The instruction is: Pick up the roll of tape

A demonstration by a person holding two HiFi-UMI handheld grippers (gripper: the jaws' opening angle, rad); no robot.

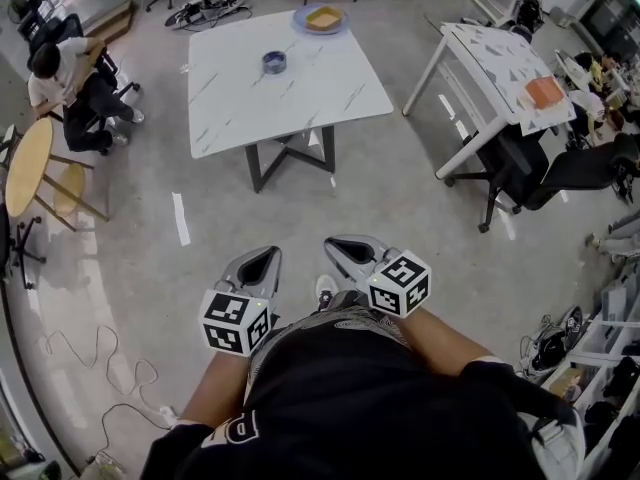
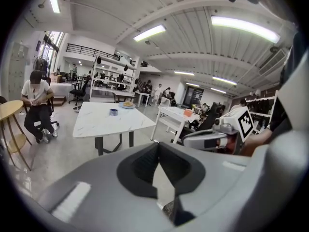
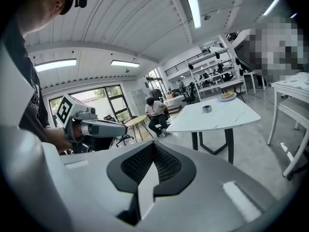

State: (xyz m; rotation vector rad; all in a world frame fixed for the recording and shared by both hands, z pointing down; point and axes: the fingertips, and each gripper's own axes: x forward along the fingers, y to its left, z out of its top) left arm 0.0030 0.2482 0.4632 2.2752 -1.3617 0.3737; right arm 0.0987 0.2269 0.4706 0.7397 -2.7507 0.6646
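Currently the left gripper (image 2: 158,145) has its jaws closed tip to tip, with nothing between them. The right gripper (image 3: 153,145) is the same: jaws together, empty. In the head view both are held side by side close to the person's body, low in the frame, marker cubes facing up, tips pointing forward over bare floor. Each gripper view shows the other gripper off to the side. The roll of tape (image 1: 274,62) lies flat on the white marble-look table (image 1: 300,108), which stands well apart from both grippers, ahead of them. The roll sits toward the table's far side, near a blue plate (image 1: 320,19) holding something yellowish at the far edge. To the right is a second white table (image 1: 480,48) with an orange object (image 1: 545,92) on it. At the left a seated person (image 1: 60,73) is beside a round wooden table (image 1: 28,166). A thin cable (image 1: 95,353) loops on the floor at lower left.
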